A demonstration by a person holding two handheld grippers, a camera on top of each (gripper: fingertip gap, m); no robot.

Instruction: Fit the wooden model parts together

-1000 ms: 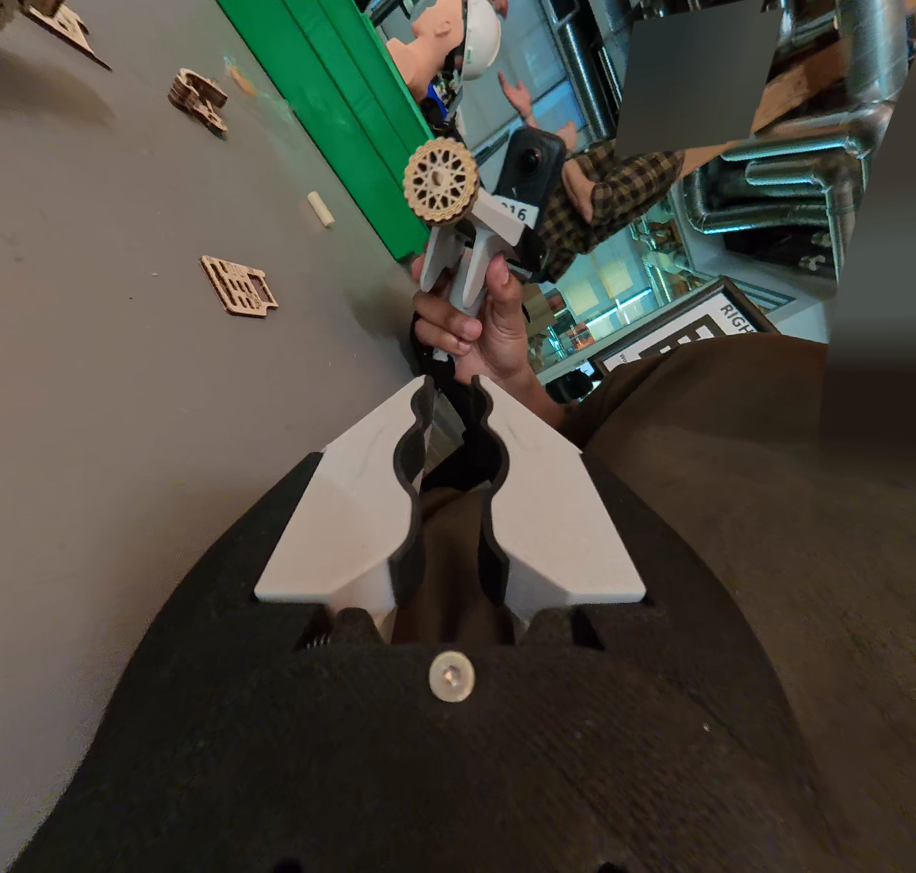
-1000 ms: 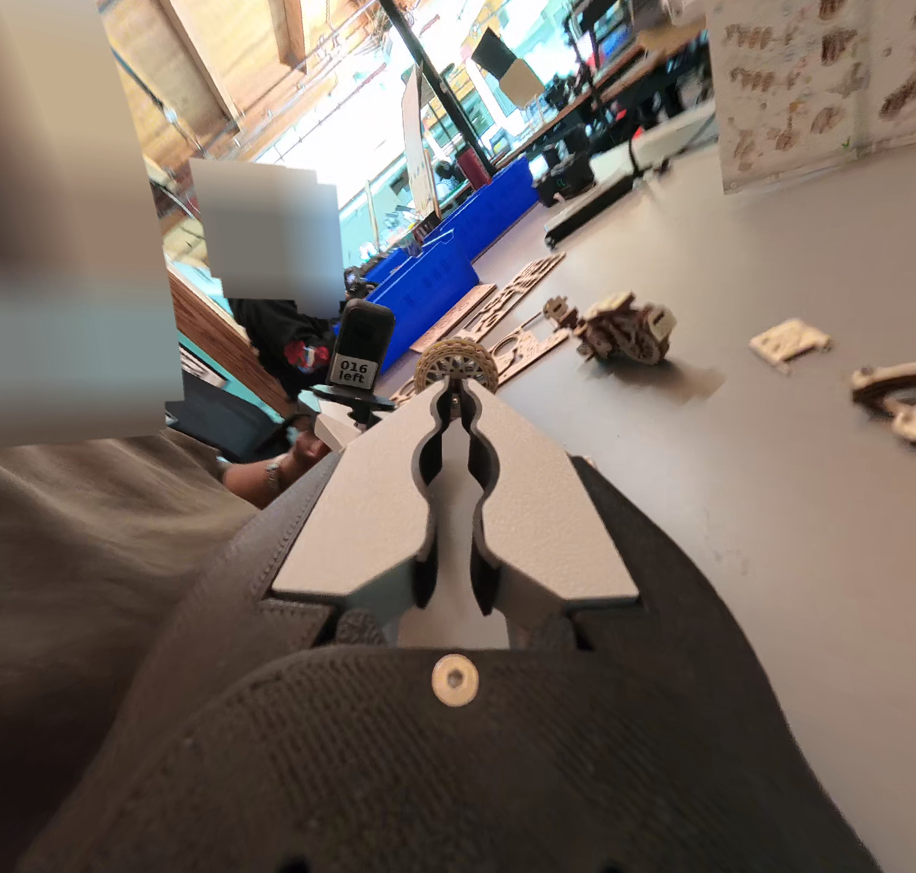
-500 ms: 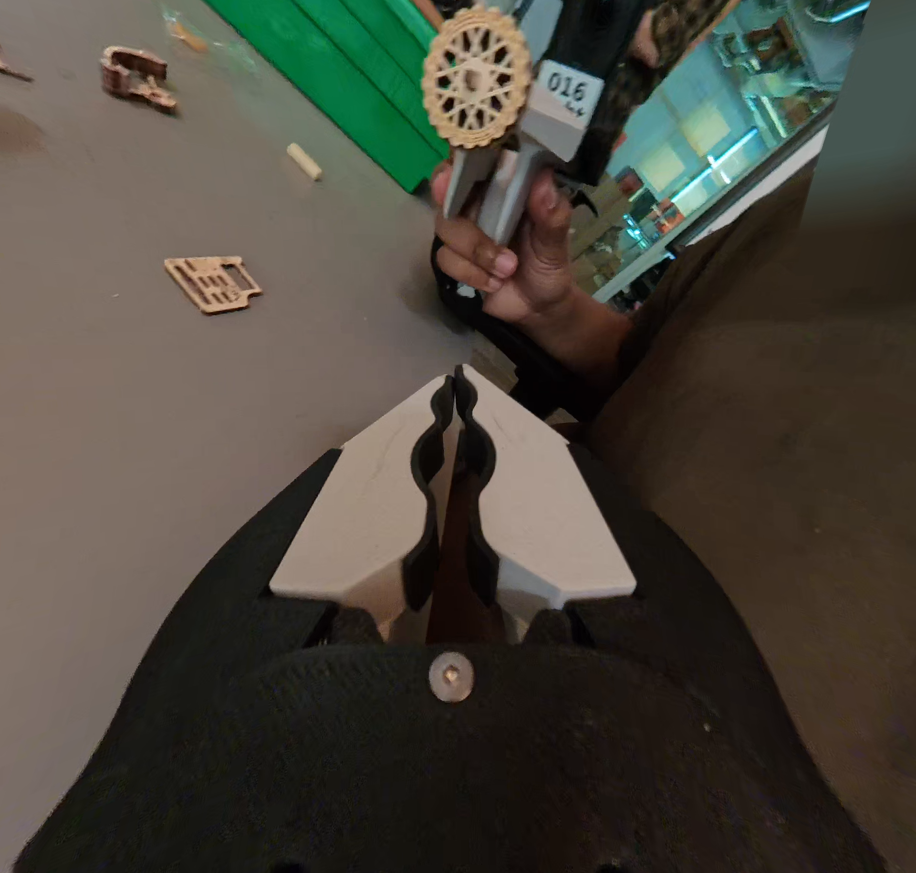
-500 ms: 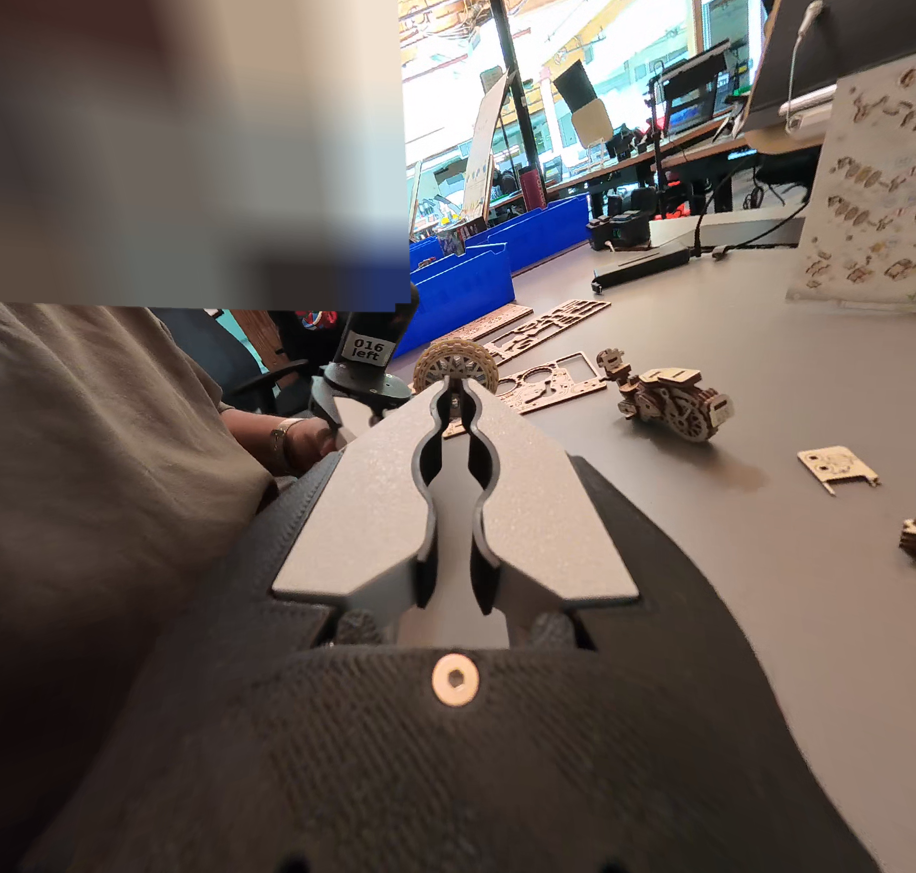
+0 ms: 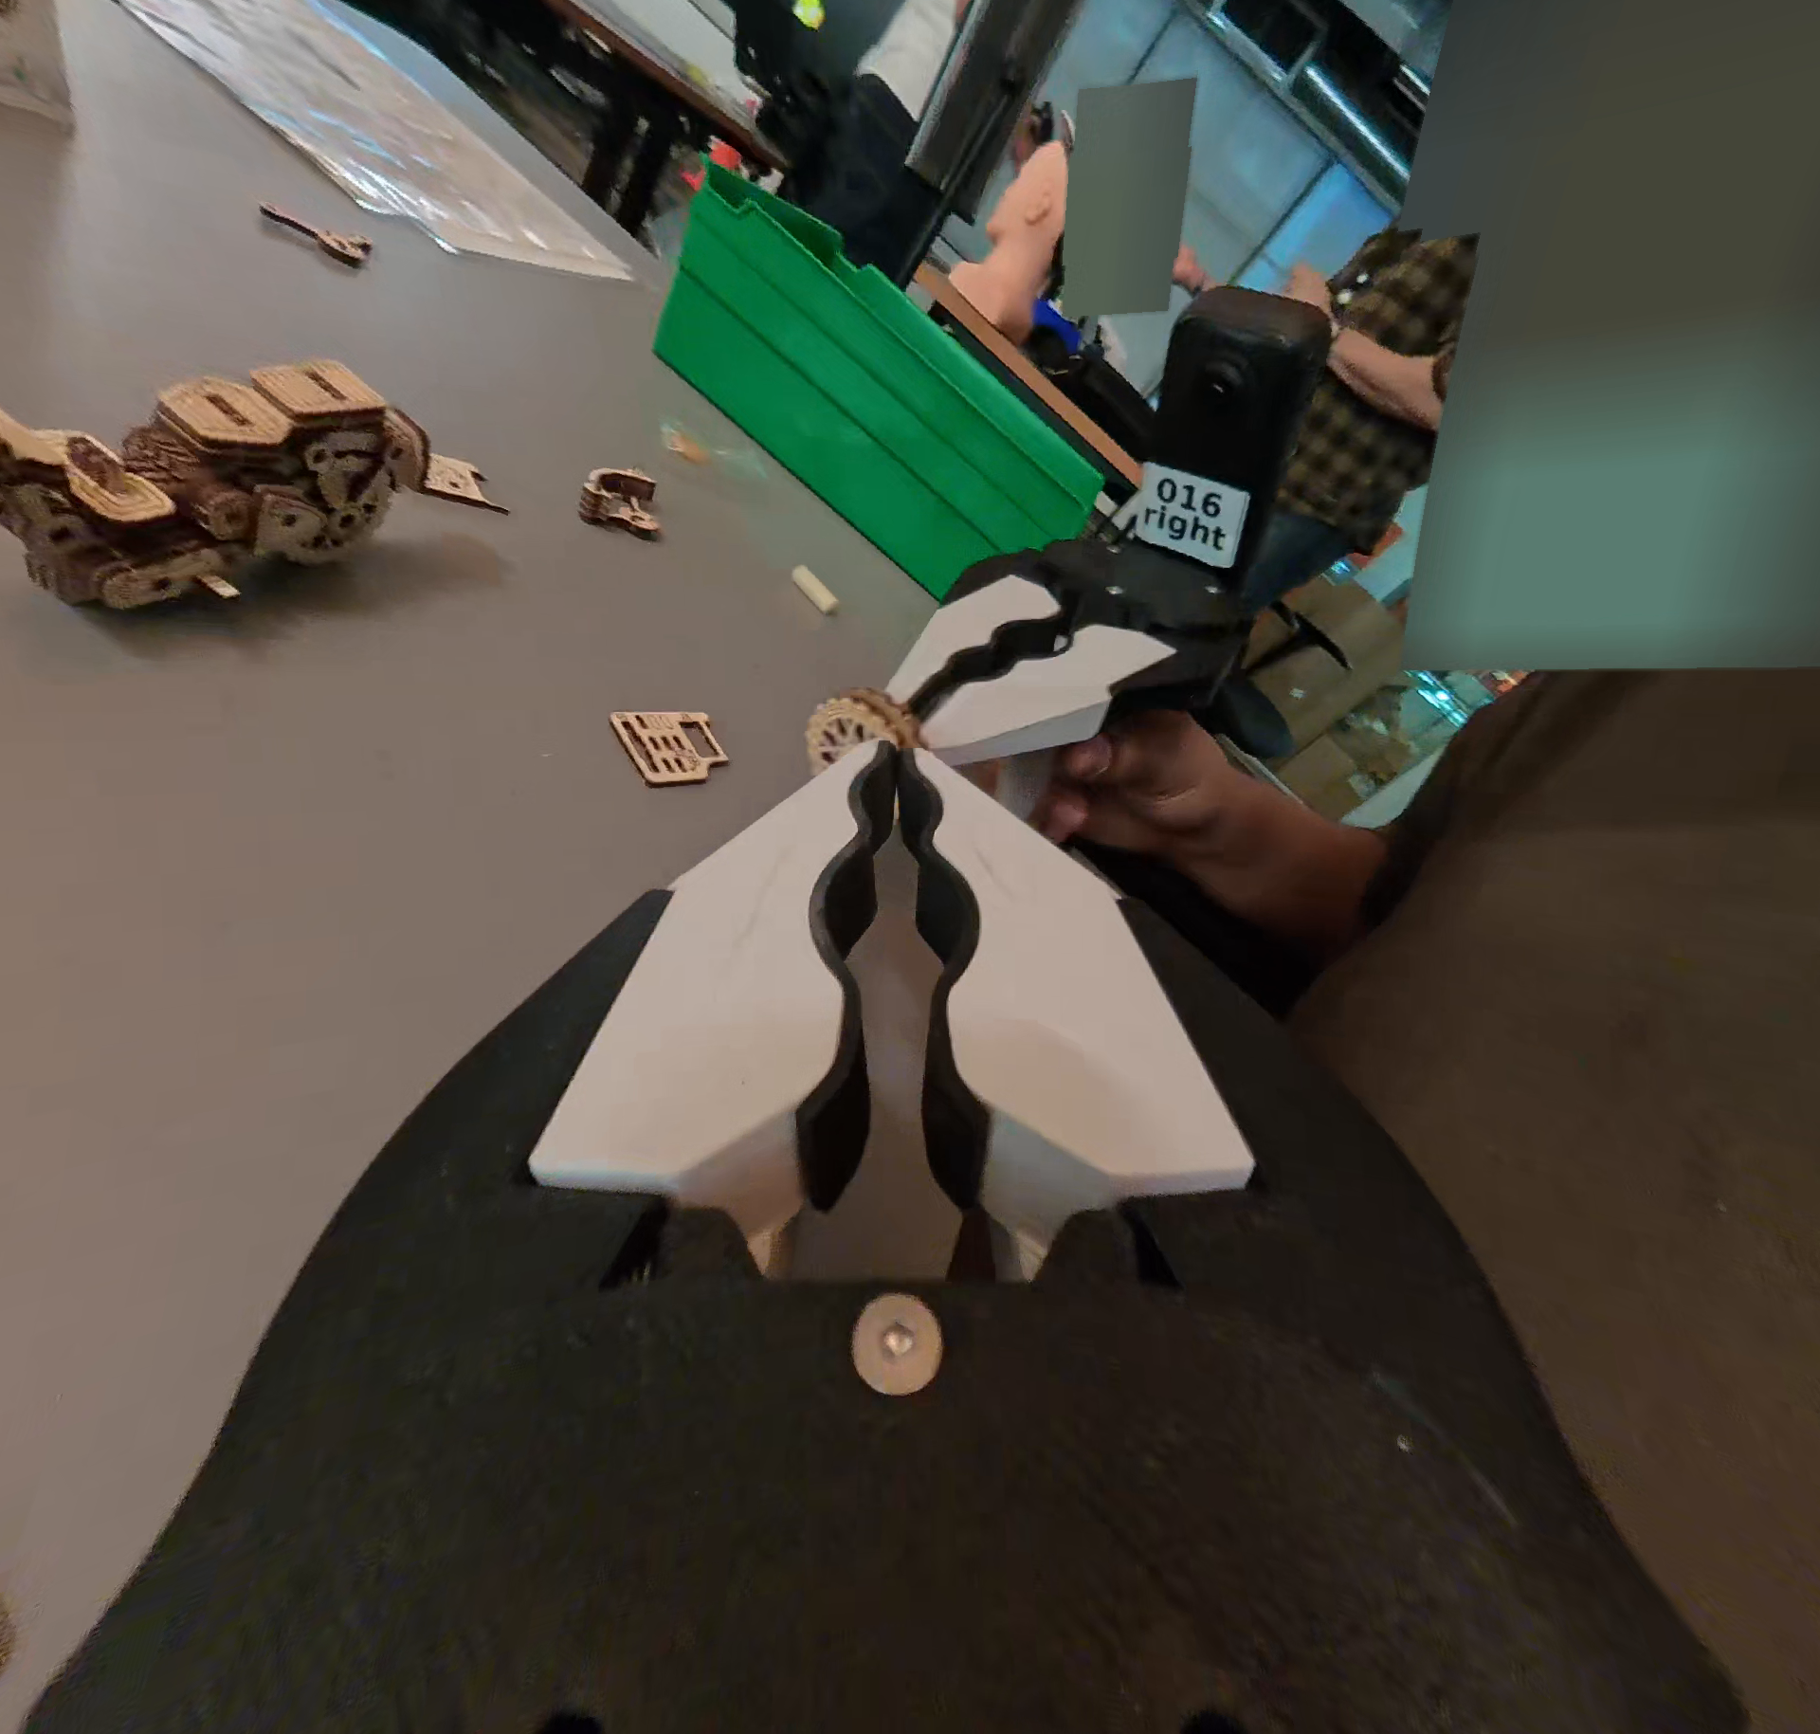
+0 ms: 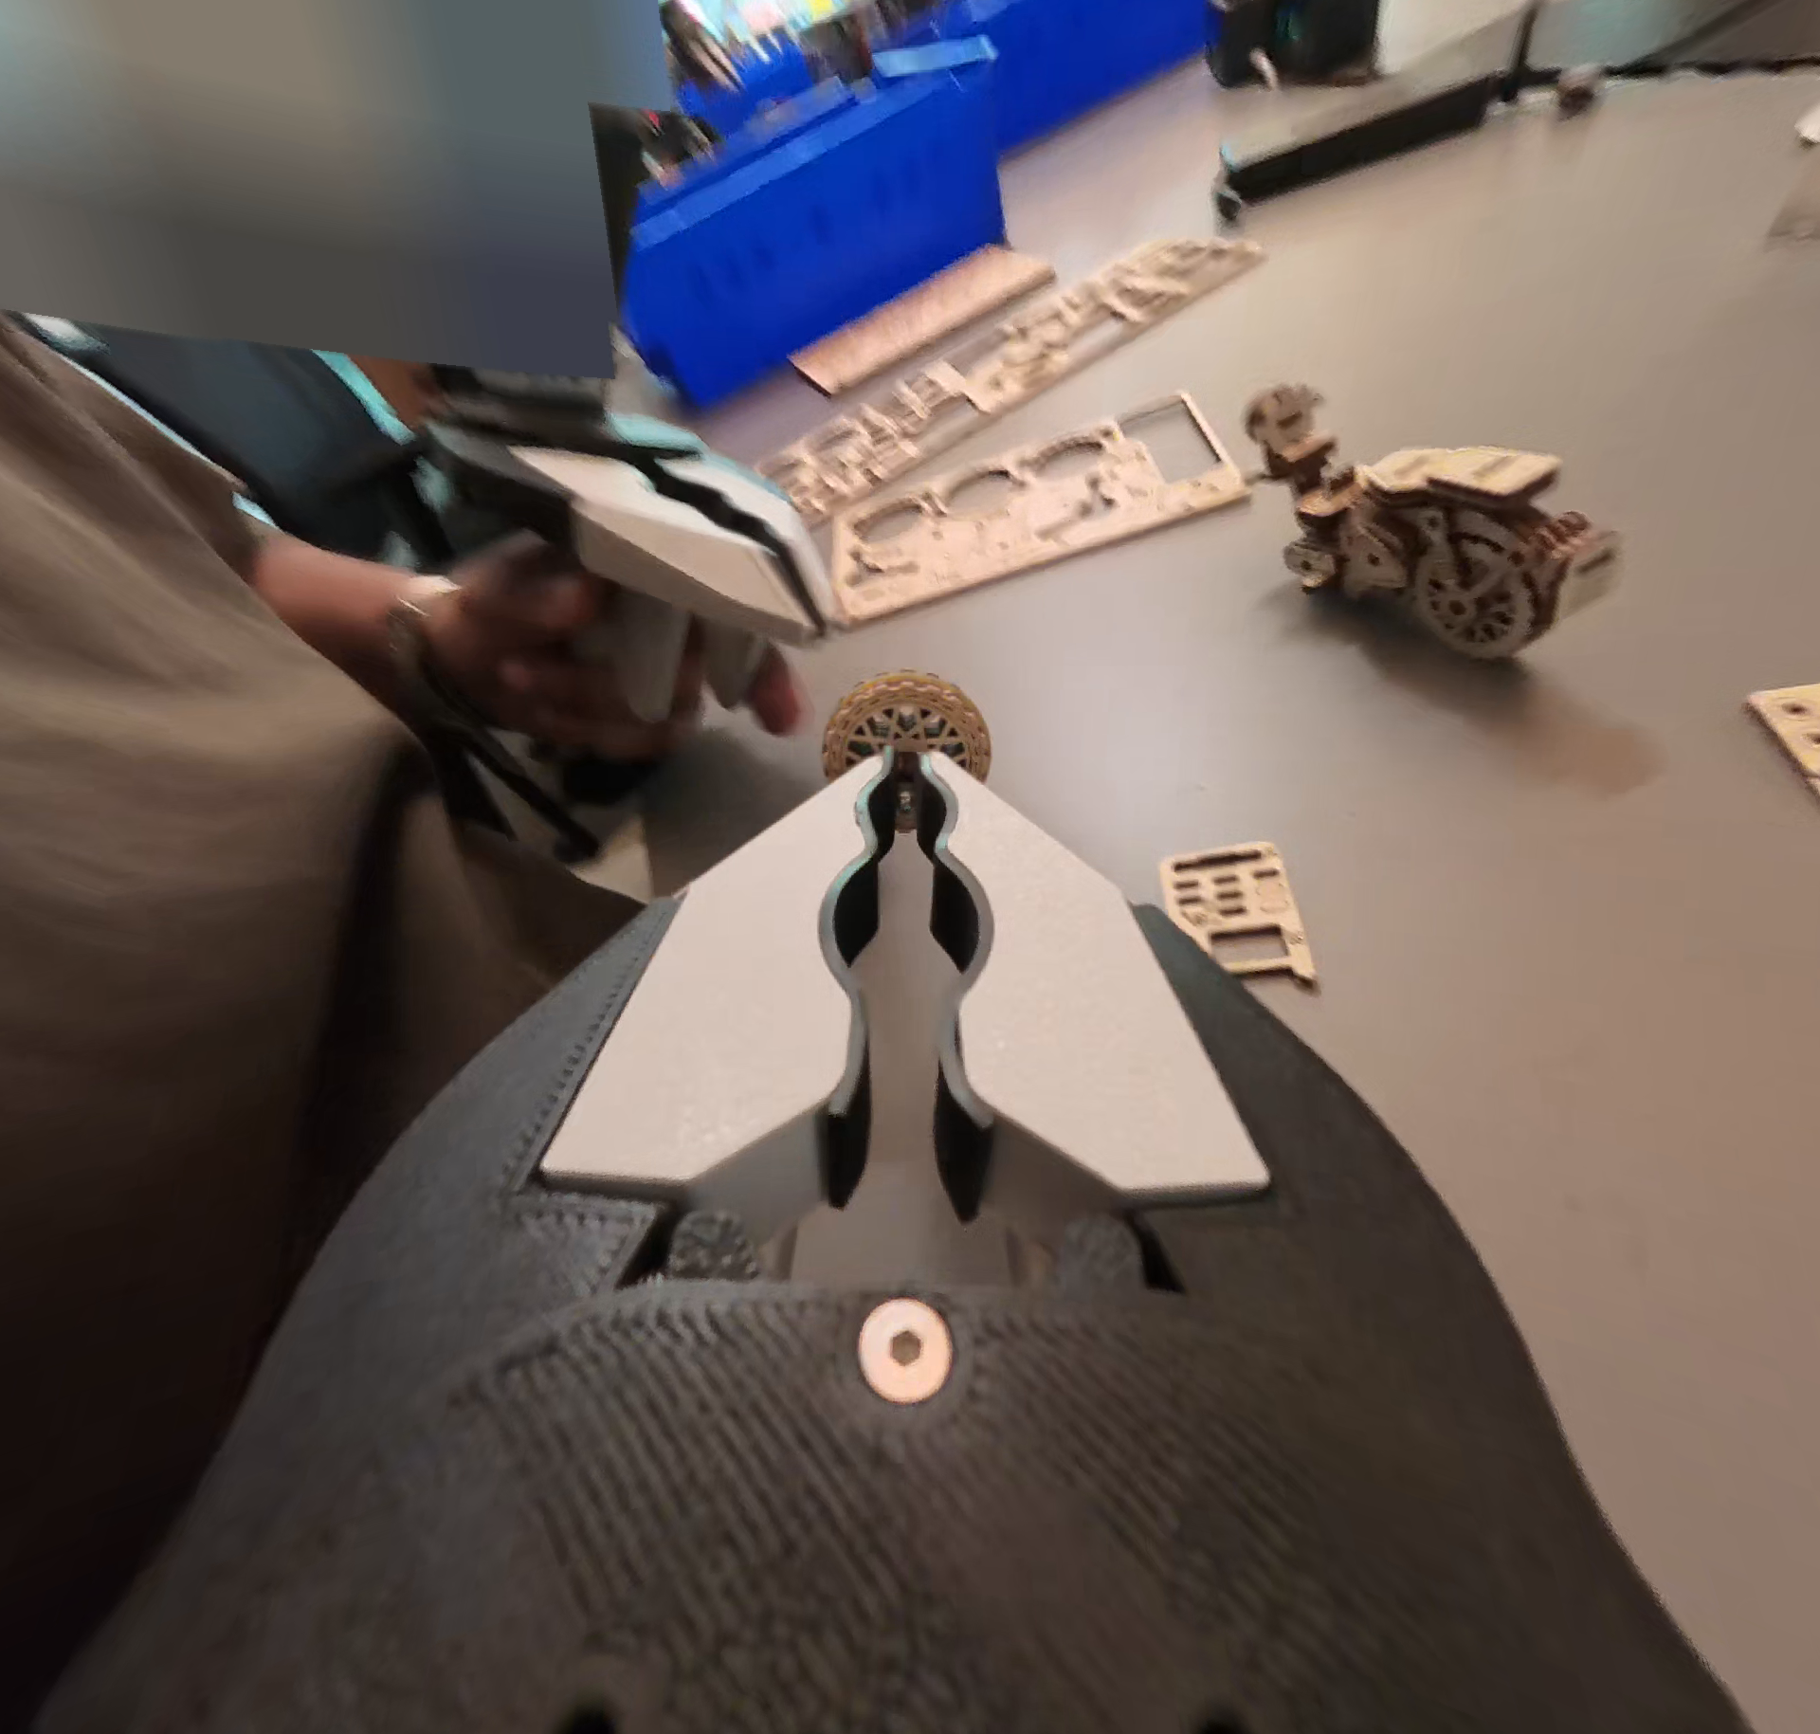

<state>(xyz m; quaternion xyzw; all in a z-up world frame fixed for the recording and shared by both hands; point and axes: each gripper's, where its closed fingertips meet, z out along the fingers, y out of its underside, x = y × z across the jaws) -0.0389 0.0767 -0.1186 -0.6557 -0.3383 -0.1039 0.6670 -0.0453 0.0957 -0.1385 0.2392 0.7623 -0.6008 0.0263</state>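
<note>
Wooden spoked wheel (image 6: 902, 733) sits pinched in the right gripper (image 6: 904, 781) jaws, above the grey table (image 6: 1477, 1046), near the motorcycle model (image 6: 1428, 544); left gripper (image 5: 891, 766) jaws pressed together, empty, beside it.

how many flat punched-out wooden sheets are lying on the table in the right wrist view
3: the frame sheet beside the motorcycle model, a longer one behind it, and a darker one by the blue bin. Others may be hidden.

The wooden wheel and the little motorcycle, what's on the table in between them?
Nothing: in the right wrist view, the grey table is bare between the wheel held by the right gripper and the motorcycle model.
</note>
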